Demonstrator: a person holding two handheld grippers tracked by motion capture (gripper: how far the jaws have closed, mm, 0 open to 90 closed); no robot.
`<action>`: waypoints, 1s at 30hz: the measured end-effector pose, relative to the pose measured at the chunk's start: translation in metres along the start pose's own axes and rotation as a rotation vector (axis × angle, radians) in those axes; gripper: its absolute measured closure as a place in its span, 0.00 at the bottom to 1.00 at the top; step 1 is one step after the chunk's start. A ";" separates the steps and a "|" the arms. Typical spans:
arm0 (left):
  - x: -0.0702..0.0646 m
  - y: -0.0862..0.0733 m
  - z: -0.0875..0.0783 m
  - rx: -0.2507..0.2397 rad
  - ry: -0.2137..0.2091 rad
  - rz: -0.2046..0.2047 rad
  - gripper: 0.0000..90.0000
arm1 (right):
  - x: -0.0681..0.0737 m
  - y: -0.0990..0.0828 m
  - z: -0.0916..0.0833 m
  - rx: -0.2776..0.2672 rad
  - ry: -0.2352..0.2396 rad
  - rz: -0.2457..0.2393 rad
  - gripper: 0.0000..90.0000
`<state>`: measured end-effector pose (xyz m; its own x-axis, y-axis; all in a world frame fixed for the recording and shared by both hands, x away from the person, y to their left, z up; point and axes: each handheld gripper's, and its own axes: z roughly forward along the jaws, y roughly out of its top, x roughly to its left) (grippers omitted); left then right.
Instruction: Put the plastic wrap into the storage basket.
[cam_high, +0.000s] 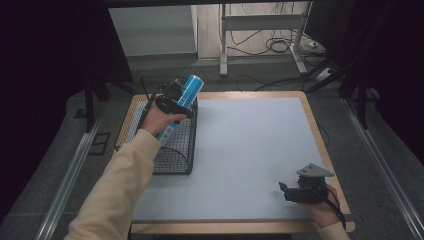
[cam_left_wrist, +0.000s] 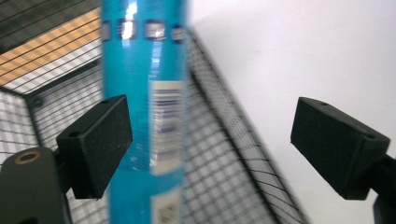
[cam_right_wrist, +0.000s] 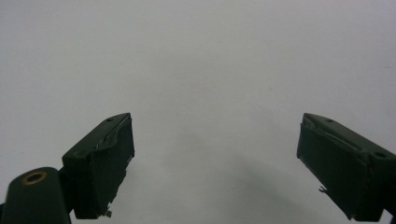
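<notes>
Your left tool (cam_high: 172, 95) is up at the far left of the counter (cam_high: 250, 150), over the black wire-mesh basket (cam_high: 175, 150) that sits on the pale grey mat at its left edge. Its jaws stand wide. In the left gripper view the tall blue cylindrical can (cam_left_wrist: 144, 116) with a white barcode label rises between the two black pads (cam_left_wrist: 95, 144): it stands close beside the left pad, though the frame cannot settle whether they touch, and well clear of the right one, so nothing clamps it. In the high view the can (cam_high: 187, 92) leans, its top tilted up and away from you, its lower part down inside the basket against the right-hand mesh wall (the picture is blurred there, so where the base rests is unclear). Your sleeve in cream fabric (cam_high: 120, 185) reaches across the basket's near side.

Your right tool (cam_high: 295, 192) rests low at the near right corner of the counter, well apart from the basket. In the right gripper view its jaws are spread wide with bare grey mat (cam_right_wrist: 210, 70) between them.
</notes>
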<state>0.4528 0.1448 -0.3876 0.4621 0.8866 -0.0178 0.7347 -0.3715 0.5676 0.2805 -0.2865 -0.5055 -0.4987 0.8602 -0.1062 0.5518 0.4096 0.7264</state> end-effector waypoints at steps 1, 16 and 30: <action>-0.004 -0.002 -0.005 -0.015 -0.012 0.000 0.14 | 0.000 0.000 0.000 -0.001 -0.001 0.001 0.13; -0.097 -0.054 -0.056 -0.157 -0.219 0.192 0.17 | 0.005 0.005 -0.001 -0.011 0.005 -0.019 0.13; -0.132 -0.108 -0.036 -0.139 -0.299 0.259 0.17 | 0.005 0.004 -0.001 -0.017 0.004 -0.019 0.13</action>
<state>0.2945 0.0780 -0.4172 0.7617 0.6421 -0.0867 0.5109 -0.5130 0.6898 0.2798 -0.2812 -0.5019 -0.5117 0.8511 -0.1178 0.5307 0.4209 0.7357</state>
